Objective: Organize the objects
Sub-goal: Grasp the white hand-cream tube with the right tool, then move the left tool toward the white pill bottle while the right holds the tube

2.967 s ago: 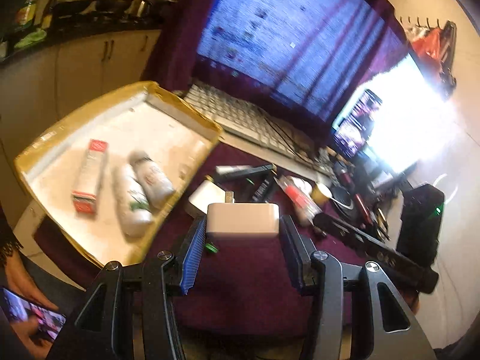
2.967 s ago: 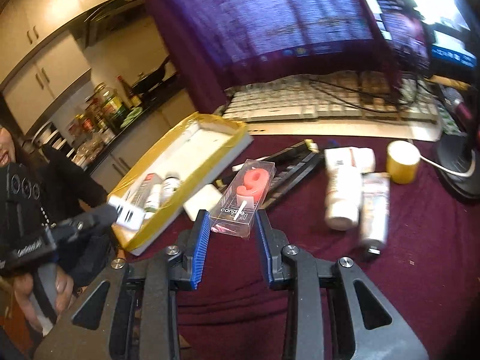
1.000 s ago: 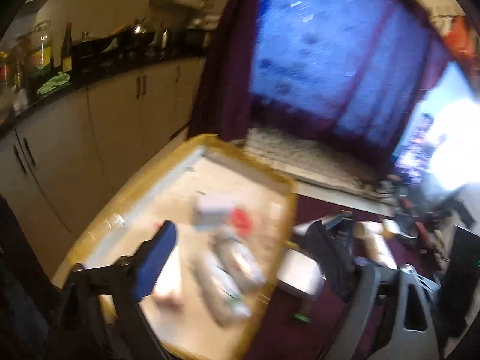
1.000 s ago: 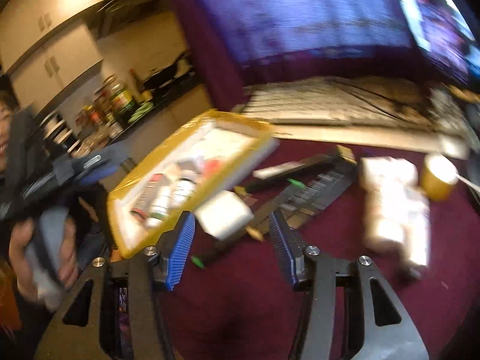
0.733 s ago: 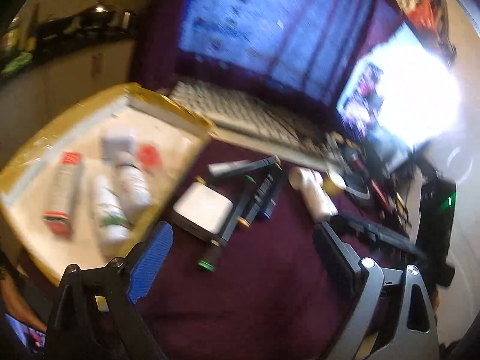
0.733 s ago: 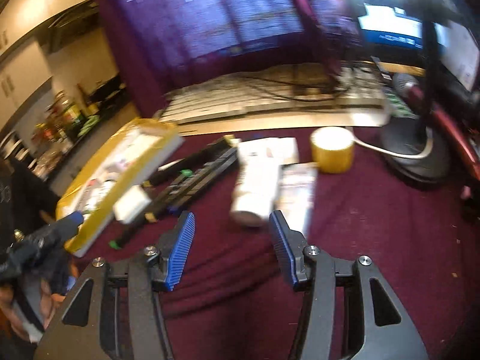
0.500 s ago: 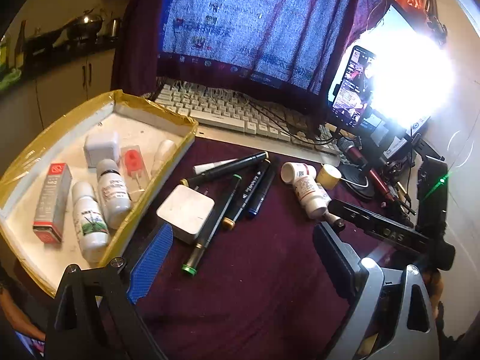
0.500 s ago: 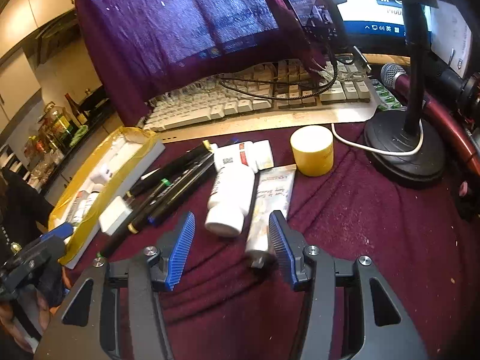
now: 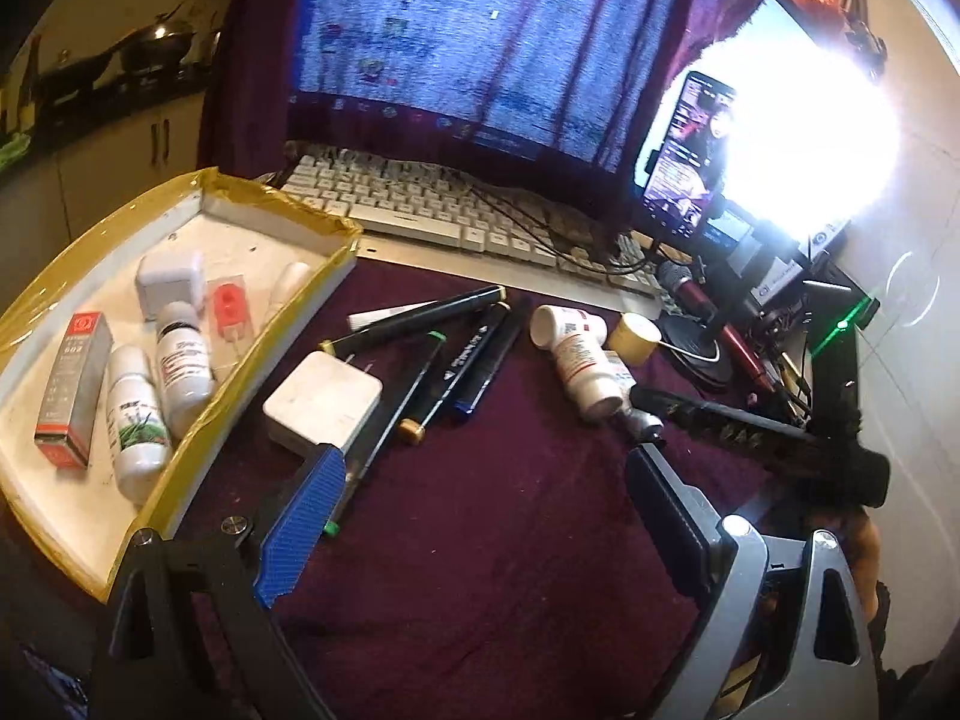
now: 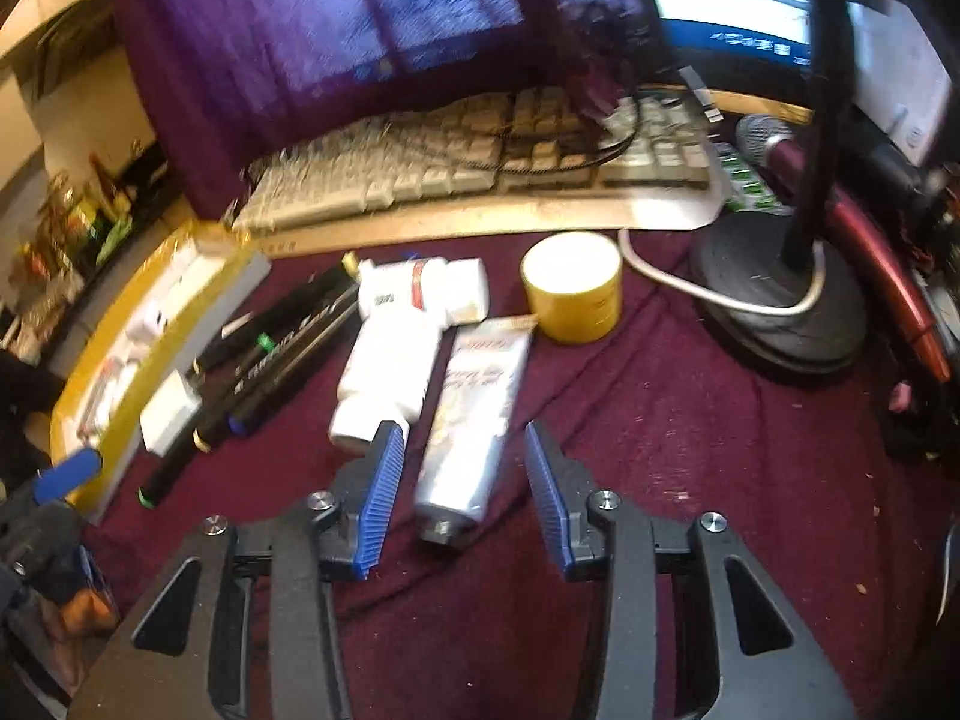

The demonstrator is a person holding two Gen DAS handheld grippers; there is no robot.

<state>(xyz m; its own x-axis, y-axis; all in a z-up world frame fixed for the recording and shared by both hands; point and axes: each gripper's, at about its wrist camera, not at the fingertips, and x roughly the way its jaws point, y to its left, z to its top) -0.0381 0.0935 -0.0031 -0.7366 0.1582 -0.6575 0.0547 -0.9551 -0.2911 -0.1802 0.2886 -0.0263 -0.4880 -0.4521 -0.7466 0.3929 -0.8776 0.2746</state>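
A yellow-rimmed white tray point(image 9: 282, 217) at the left holds two white bottles point(image 9: 180, 360), a red-ended box point(image 9: 72, 387), a white charger block point(image 9: 168, 285) and a clear pack with a red candle point(image 9: 231, 312). On the maroon cloth lie a white adapter point(image 9: 324, 402), several markers point(image 9: 456, 354), a white bottle point(image 9: 579, 360) and a yellow tape roll point(image 9: 633, 339). My left gripper point(image 9: 480, 516) is open and empty over bare cloth. My right gripper point(image 10: 462, 492) is open, its fingers either side of a silver tube point(image 10: 474, 420). The white bottle point(image 10: 390, 354) lies left of the tube.
A white keyboard point(image 9: 450, 210) and a cloth-covered monitor point(image 9: 480, 48) stand at the back. A microphone stand base point(image 10: 780, 306) with a white cable, a red microphone point(image 10: 840, 192) and a phone point(image 9: 684, 150) crowd the right. Kitchen cabinets lie beyond the tray.
Both grippers let go of the charger block and the candle pack, which now lie in the tray. The left one drew back over the cloth; the right one moved to the silver tube.
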